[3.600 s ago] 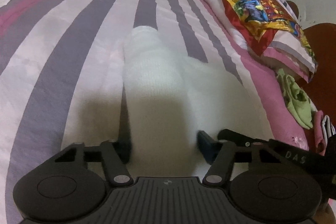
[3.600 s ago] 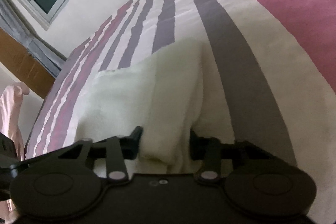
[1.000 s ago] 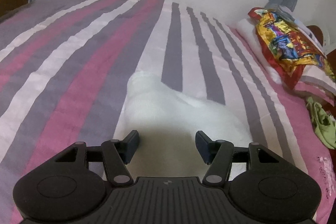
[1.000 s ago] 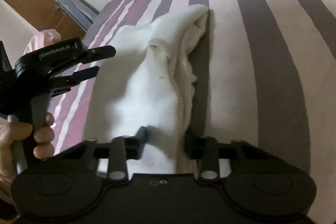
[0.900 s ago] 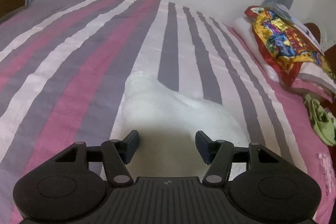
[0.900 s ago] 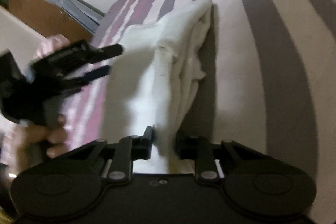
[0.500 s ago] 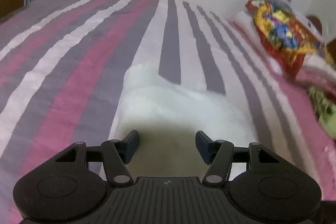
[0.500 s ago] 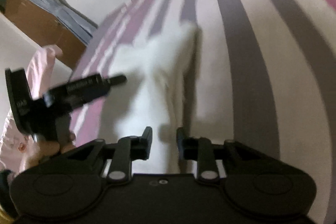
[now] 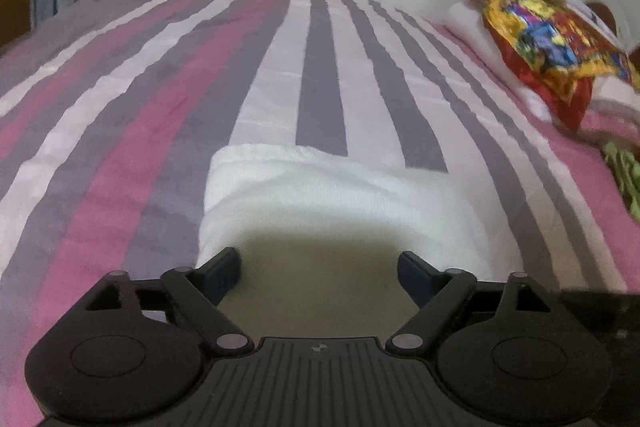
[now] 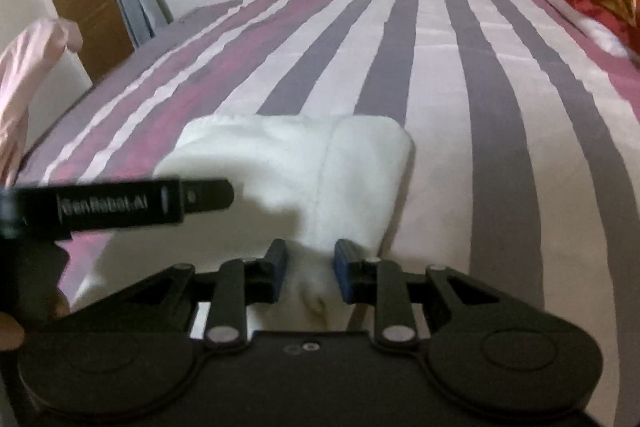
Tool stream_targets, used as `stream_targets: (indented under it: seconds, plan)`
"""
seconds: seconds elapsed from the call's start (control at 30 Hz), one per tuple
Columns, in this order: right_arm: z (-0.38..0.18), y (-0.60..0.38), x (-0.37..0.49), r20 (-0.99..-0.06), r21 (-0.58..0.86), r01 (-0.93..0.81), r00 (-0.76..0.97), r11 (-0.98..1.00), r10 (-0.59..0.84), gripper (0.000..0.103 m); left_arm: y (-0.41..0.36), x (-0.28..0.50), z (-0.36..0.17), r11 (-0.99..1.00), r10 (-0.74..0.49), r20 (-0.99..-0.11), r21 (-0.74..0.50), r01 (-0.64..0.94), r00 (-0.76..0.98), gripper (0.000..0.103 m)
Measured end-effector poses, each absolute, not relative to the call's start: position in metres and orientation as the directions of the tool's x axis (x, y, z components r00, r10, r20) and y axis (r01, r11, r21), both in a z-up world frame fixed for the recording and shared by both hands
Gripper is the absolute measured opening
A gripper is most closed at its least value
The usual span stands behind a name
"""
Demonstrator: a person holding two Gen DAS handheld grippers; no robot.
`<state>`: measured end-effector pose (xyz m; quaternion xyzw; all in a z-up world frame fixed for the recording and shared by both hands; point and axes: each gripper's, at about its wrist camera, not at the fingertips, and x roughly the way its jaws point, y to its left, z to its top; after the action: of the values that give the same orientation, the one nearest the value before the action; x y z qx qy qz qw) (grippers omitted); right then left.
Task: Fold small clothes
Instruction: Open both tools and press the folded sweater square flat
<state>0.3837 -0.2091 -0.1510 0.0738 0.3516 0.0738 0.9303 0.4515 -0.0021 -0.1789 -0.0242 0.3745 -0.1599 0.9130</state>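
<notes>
Your white garment (image 9: 340, 195) lies partly folded on the striped bed (image 9: 168, 99), near you and about mid-width, its far edge across a grey stripe. In the right wrist view one side is already turned over onto the rest, making a thicker band on the right.

Your left gripper (image 9: 319, 269) is opening its jaws at this moment; they stand wide, with the near part of the cloth below and between them, but the pads press on nothing. Your right gripper (image 10: 311, 275) has its jaws drawn close and pinches a small bunch of the near edge of the cloth between the blue pads.

Treat this as a soft, light, limp knit. It will sag and drag, not hold a line, and a pinch at one point will pull the layers into a peak. It looks slightly fuzzy, so it should cling to the sheet rather than slide. I would take hold at the corners or along the doubled edge, catching all layers at once, and lift both sides evenly so the fold does not slip open.

At the far right, the bright printed pillow (image 9: 552, 39) and the green cloth (image 9: 624, 179) sit well clear.
</notes>
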Motion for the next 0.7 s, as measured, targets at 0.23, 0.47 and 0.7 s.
stream_targets:
  seconds: [0.23, 0.47, 0.7]
  plan:
    - [-0.136, -0.204, 0.369, -0.630, 0.190, -0.070, 0.756, 0.979, 0.176, 0.034, -0.003, 0.439, -0.163, 0.951, -0.301, -0.699, -0.171, 0.256, 0.649, 0.096]
    - [-0.127, -0.213, 0.326, -0.616, 0.216, -0.023, 0.773, 0.976, 0.155, 0.074, 0.001, 0.404, -0.149, 0.949, -0.308, -0.725, -0.188, 0.253, 0.617, 0.097]
    - [-0.123, -0.210, 0.292, -0.651, 0.243, -0.017, 0.738, 0.970, 0.176, 0.077, 0.000, 0.354, -0.129, 0.967, -0.241, -0.743, -0.129, 0.219, 0.624, 0.103]
